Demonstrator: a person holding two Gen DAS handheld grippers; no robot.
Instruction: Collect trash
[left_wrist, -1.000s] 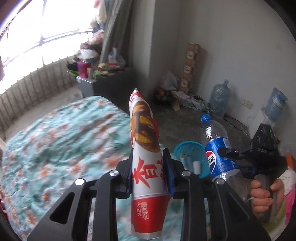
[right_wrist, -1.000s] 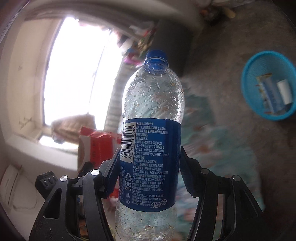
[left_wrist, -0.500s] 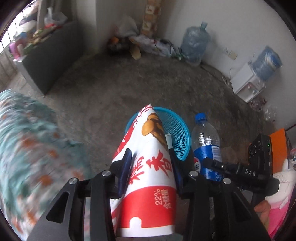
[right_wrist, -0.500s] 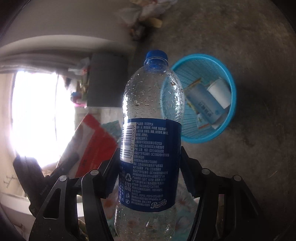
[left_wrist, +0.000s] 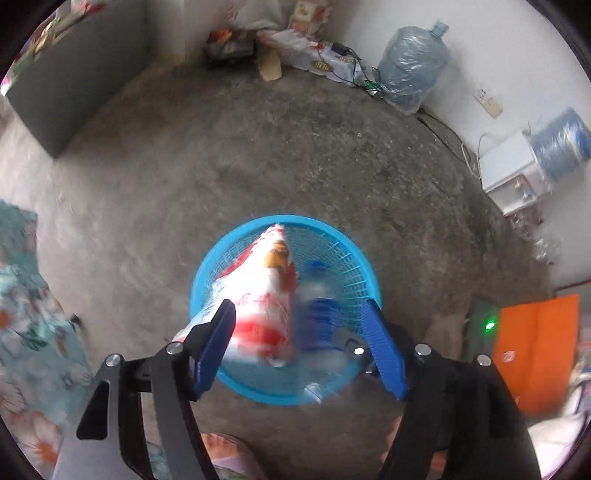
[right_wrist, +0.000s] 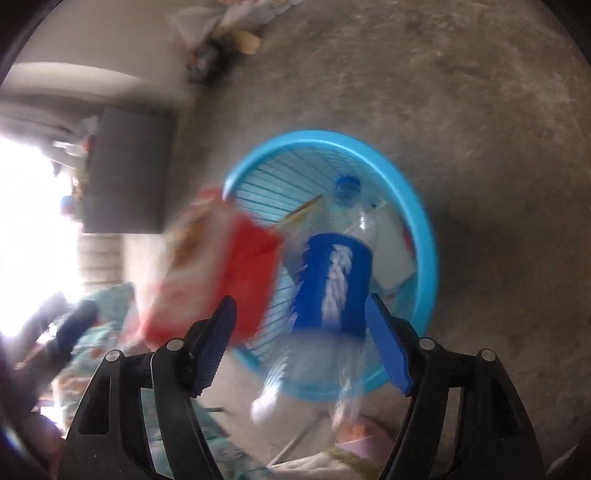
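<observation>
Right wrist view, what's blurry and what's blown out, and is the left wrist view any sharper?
Right wrist view: the plastic bottle and red snack bag are motion-smeared, the window at left glares white, the gripper fingers stay crisp. Left wrist view: the bag and bottle smear over the blue basket; the floor is sharper, edges fisheye-bent.

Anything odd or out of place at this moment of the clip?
Nothing broken or spilled. The snack bag and bottle are blurred, loose between open tongs over the blue basket; the bag's lower end overhangs the rim.
</observation>
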